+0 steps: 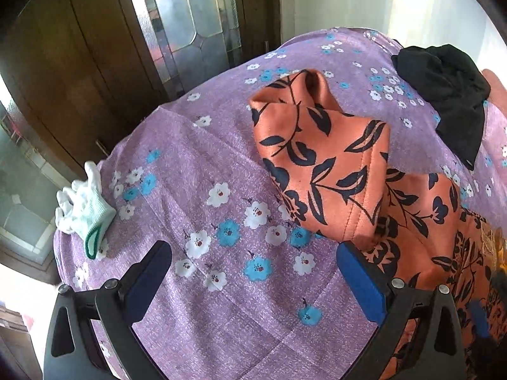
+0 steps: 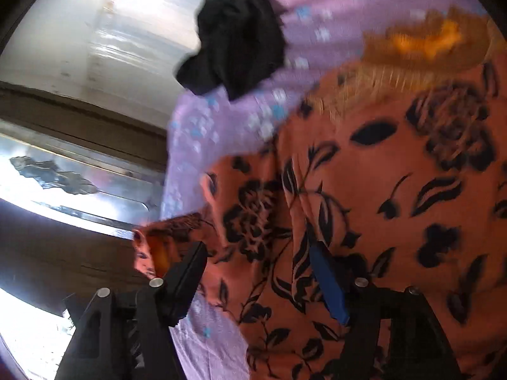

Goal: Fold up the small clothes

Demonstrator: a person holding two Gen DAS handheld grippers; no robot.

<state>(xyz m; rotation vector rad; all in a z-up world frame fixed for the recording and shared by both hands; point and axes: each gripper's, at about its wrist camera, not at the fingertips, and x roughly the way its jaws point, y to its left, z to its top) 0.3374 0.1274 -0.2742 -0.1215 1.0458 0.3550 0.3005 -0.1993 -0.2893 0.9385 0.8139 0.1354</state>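
your right claw is the one over the orange floral garment.

the garment lies crumpled on the purple flowered bed cover, its length running from beneath your right claw up toward the black cloth. right claw released, straddling fabric; left claw released, empty, garment just to its right.

My fingers are matt black plastic with blue rubbery pads and shiny metal pins, over a soft purple cloth cover, a smooth, faintly sheeny orange garment, a matt black cloth, a ribbed knit glove and glossy wood doors.
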